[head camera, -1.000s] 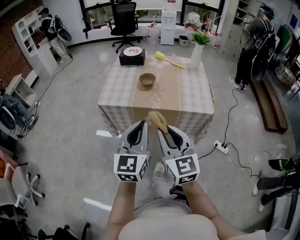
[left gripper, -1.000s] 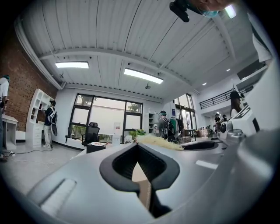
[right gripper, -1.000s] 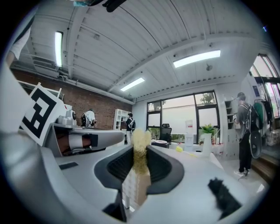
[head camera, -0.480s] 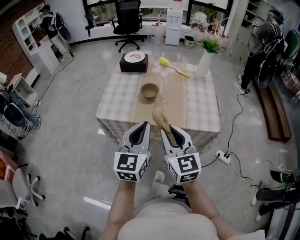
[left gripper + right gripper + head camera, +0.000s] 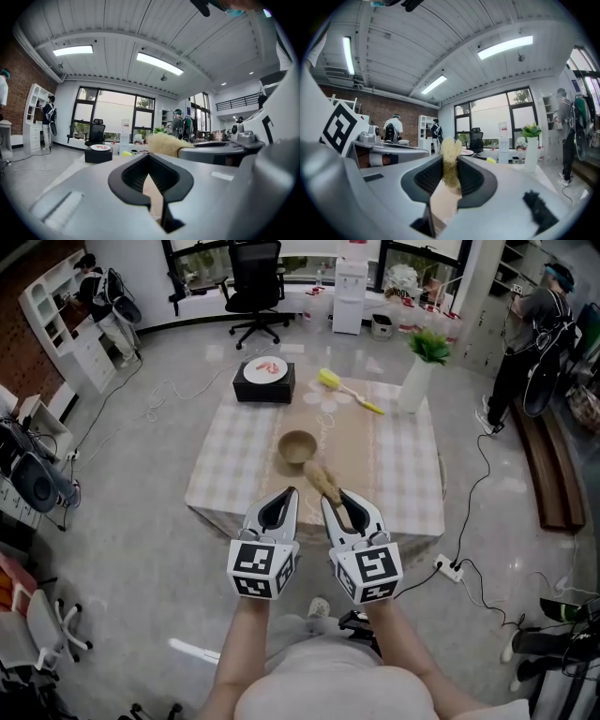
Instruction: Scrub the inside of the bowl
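Note:
A tan wooden bowl (image 5: 298,446) stands upright near the middle of a table (image 5: 403,493) covered with a checked cloth and a brown runner. Both grippers are held side by side in the air before the table's near edge, short of the bowl. My right gripper (image 5: 336,502) is shut on a tan fibrous scrubber (image 5: 319,480), whose tuft sticks out past the jaws (image 5: 451,161) and shows in the left gripper view too (image 5: 164,143). My left gripper (image 5: 281,502) is shut with nothing between its jaws (image 5: 149,159).
At the table's far side are a black box with a white plate (image 5: 263,381), a yellow long-handled brush (image 5: 342,388) and a white vase with a green plant (image 5: 419,376). Behind stands an office chair (image 5: 255,277). A power strip and cables (image 5: 448,568) lie on the floor at the right.
The table and bowl have come nearer in the head view as the person moved toward them. Both grippers keep their pose, the right one still holding the scrubber.

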The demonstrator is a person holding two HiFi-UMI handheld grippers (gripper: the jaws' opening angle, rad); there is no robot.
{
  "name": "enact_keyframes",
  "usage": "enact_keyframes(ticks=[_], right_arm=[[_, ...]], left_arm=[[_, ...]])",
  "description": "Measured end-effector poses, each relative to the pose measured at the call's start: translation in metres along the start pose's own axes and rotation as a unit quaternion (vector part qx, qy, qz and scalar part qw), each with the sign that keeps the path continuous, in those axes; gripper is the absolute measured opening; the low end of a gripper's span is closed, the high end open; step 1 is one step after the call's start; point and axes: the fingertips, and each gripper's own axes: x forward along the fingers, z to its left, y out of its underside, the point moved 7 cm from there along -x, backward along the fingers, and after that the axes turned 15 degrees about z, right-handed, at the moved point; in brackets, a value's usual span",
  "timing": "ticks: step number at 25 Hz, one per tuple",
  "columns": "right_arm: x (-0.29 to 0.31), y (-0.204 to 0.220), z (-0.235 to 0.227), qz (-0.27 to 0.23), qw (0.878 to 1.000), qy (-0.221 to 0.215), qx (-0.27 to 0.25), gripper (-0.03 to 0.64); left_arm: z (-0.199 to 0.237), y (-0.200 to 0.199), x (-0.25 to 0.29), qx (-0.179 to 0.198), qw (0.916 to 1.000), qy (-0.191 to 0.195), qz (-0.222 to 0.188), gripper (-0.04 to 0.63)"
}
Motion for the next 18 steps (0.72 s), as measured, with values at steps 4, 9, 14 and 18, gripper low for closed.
enact_keyframes(ticks=[4,9,14,18], right_arm=[[0.02,-0.001,-0.014,0.009,1.0,0.003,0.005,0.084],[0.046,-0.004,-0.026,0.018,1.0,0.006,0.004,0.084],[0.073,-0.001,-0.04,0.041,0.999,0.013,0.007,0.084],[0.096,-0.004,-0.05,0.052,0.998,0.02,0.01,0.084]], left_arm=[[0.009,0.002,0.021,0.002,0.9997,0.02,0.014,0.011],[0.024,0.006,0.049,0.008,0.9978,0.057,0.033,0.171],[0.046,0.01,0.076,-0.011,0.9954,0.083,0.047,0.272],[0.067,0.009,0.095,-0.01,0.994,0.097,0.05,0.349]])
